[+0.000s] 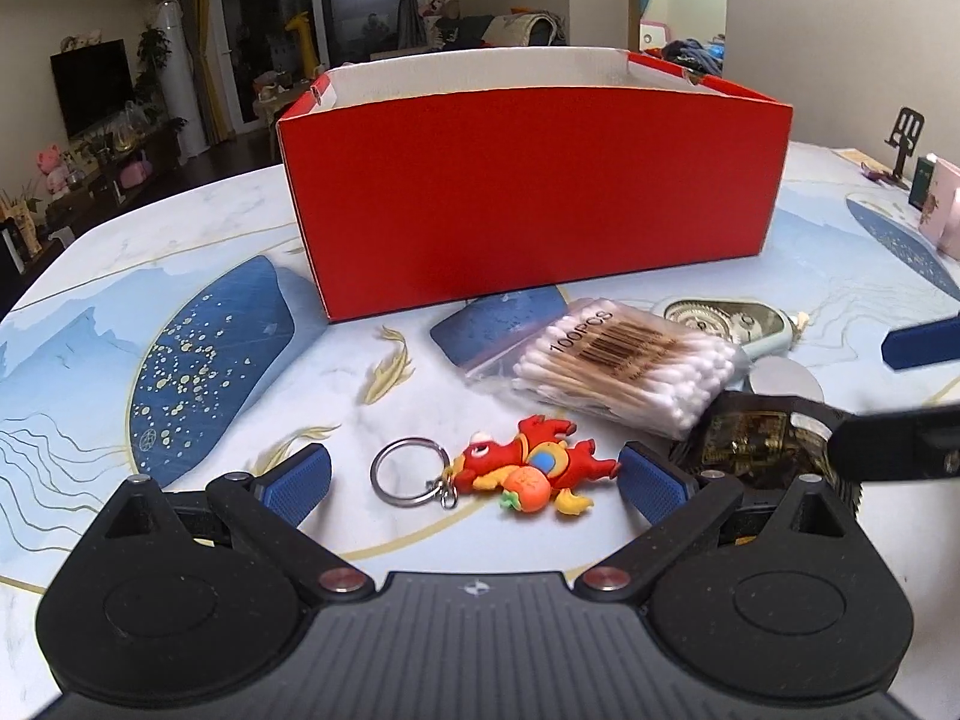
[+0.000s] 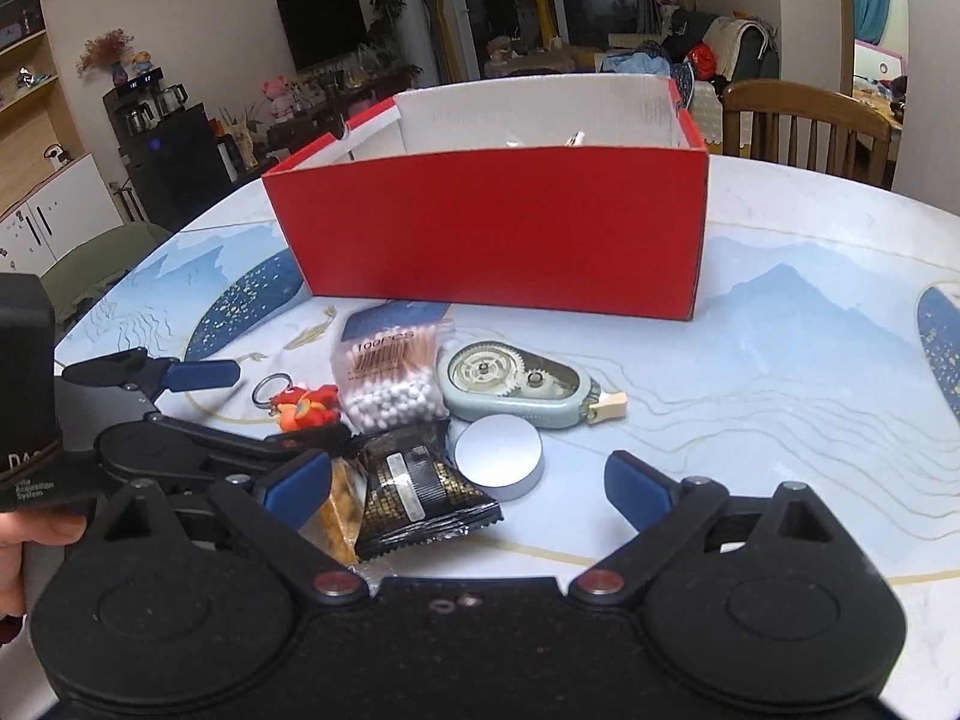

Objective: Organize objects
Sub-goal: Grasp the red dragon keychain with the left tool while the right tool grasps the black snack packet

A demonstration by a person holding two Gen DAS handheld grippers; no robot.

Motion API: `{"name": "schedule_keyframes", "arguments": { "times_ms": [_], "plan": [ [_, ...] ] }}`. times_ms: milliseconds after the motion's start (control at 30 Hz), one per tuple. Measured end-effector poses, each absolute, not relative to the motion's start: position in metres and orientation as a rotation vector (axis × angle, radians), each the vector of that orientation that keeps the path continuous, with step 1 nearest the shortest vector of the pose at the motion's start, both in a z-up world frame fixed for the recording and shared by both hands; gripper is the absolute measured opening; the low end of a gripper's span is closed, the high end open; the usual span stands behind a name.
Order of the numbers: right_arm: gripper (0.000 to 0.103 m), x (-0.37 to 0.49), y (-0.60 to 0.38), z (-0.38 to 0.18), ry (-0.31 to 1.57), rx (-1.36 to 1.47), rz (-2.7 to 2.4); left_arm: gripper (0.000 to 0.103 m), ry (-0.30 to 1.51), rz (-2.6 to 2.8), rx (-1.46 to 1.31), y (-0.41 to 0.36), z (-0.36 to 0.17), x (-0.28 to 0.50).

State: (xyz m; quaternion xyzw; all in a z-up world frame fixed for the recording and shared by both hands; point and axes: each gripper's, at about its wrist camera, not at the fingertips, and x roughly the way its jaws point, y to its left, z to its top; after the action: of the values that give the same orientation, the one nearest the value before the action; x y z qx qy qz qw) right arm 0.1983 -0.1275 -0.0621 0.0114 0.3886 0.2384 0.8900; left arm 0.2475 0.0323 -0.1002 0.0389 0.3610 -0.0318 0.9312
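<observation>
Evidently the small things have been gathered in a loose heap in front of the red box (image 1: 534,198), which stands open-topped on the bench (image 2: 780,372) as the place they are meant to go; its inside is mostly hidden, though something pale pokes above the rim in the right view. The heap lies just before the box: a keychain (image 1: 522,471), a bag of swabs (image 1: 624,369), a tape roller (image 2: 516,387), a round tin (image 2: 498,456) and a black packet (image 2: 420,489) lying over an orange one.

The left tool (image 1: 474,474) sits low over the bench with its jaws wide apart, the keychain lying between the blue pads; the right-hand pad is at the figure's foot, but I cannot tell whether it touches. Nothing is gripped. I would judge the keychain its target.

The right tool (image 2: 468,483) is likewise spread wide and holds nothing. The black packet and the tin lie between its pads, the packet close against the left one.
</observation>
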Motion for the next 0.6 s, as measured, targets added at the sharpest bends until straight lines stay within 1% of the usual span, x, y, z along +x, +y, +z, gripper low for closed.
{"name": "schedule_keyframes", "arguments": {
  "times_ms": [100,333,400,467,600],
  "plan": [
    [0.095,0.199,-0.125,-0.064,0.813,0.024,0.503,0.102,0.739,-0.069,0.056,0.035,-0.102,0.25],
    [0.085,0.199,-0.119,-0.07,0.832,0.018,0.524,0.102,0.727,-0.076,0.037,0.037,-0.104,0.249],
    [0.083,0.199,-0.12,-0.071,0.837,0.025,0.536,0.098,0.72,-0.086,0.04,0.037,-0.103,0.247],
    [0.082,0.199,-0.119,-0.072,0.84,0.027,0.54,0.089,0.711,-0.104,0.047,0.036,-0.102,0.244],
    [0.073,0.197,-0.118,-0.073,0.851,0.03,0.544,0.083,0.71,-0.11,0.048,0.035,-0.101,0.241]
  ]
}}
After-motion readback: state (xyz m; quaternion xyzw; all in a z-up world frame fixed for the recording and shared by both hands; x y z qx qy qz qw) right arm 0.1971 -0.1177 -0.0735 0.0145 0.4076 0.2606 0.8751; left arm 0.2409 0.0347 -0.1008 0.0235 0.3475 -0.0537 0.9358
